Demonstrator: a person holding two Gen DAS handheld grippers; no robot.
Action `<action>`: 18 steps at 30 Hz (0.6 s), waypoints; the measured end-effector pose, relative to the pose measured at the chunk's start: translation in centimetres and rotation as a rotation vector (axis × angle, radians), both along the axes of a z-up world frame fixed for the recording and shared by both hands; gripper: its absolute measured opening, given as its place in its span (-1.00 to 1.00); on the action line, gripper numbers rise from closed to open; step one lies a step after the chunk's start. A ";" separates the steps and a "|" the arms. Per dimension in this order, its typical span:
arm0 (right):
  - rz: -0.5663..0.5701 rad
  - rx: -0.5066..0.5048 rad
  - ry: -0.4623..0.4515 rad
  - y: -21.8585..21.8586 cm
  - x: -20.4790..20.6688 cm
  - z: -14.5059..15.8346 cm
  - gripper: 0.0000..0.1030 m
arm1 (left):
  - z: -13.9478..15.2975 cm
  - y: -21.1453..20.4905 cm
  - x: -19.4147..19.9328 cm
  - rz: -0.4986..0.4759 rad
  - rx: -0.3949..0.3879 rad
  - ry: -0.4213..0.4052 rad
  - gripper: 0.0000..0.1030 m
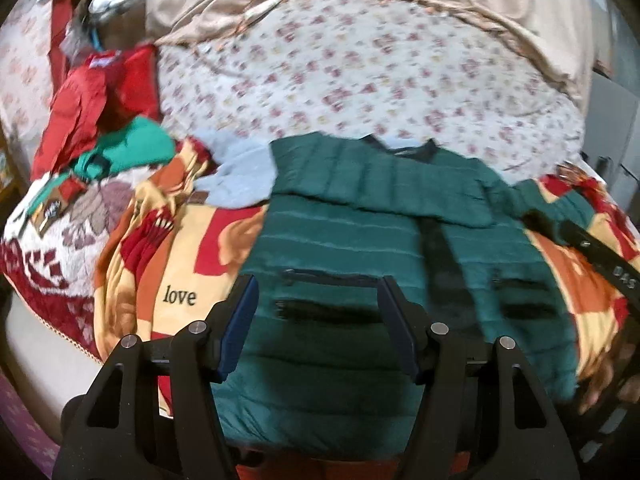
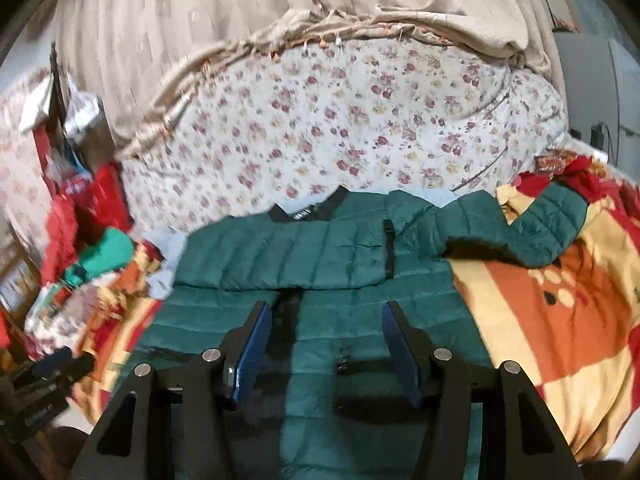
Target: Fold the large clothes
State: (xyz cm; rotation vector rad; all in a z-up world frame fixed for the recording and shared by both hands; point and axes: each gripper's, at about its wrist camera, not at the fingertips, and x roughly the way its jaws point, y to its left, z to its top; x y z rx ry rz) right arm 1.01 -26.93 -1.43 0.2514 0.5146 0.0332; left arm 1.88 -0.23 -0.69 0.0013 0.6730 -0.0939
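Dark green quilted puffer jacket (image 2: 320, 264) lies front-up on the patterned orange bedspread (image 2: 532, 312), left sleeve folded across. Both grippers, left (image 1: 316, 320) and right (image 2: 326, 344), jaws apart, empty; next, grasp the outstretched right sleeve (image 2: 532, 224) at its cuff.

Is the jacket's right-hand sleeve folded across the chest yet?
No, in the right wrist view that sleeve lies stretched out sideways on the blanket.
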 end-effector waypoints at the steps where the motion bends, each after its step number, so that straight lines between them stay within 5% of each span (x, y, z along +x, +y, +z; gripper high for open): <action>1: 0.016 0.015 0.000 0.1 -0.4 0.1 0.07 | 0.6 -0.8 -0.7 -0.016 0.007 -0.012 0.20; 8: 0.064 0.006 -0.018 1.2 -2.6 0.6 0.07 | 2.6 -2.2 -3.6 -0.027 0.054 -0.064 0.20; 18: 0.110 0.140 -0.017 -0.2 -3.9 2.4 0.08 | 4.2 -1.9 -4.6 0.003 0.035 -0.071 0.20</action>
